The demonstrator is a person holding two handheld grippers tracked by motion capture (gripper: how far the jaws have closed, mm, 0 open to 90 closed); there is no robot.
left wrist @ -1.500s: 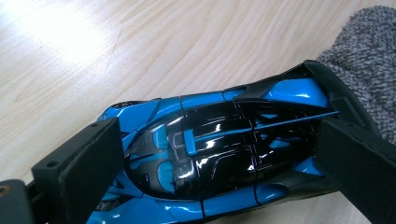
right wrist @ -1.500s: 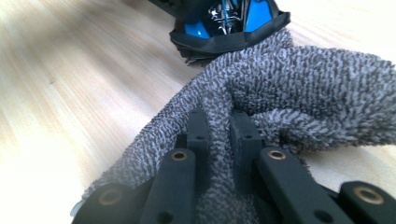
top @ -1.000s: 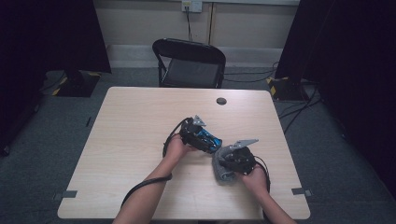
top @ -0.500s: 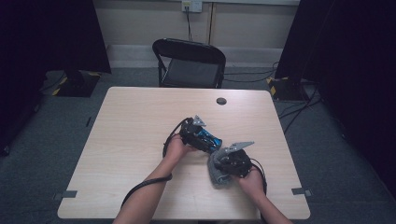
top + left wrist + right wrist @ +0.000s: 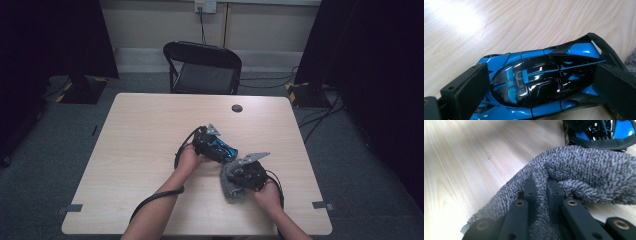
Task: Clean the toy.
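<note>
Gripping toy car (image 5: 541,82), jaws flanking roof.

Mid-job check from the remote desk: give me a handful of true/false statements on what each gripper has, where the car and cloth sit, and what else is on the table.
1. The left gripper has its jaws on either side of a blue and black toy car. True.
2. The right gripper is open with nothing between its jaws. False: it is shut on a grey towel.
3. The toy car lies on the wooden table. True.
4. The towel is folded on the chair. False: it is on the table, beside the car.
5. A small dark round thing sits near the table's far edge. True.
</note>
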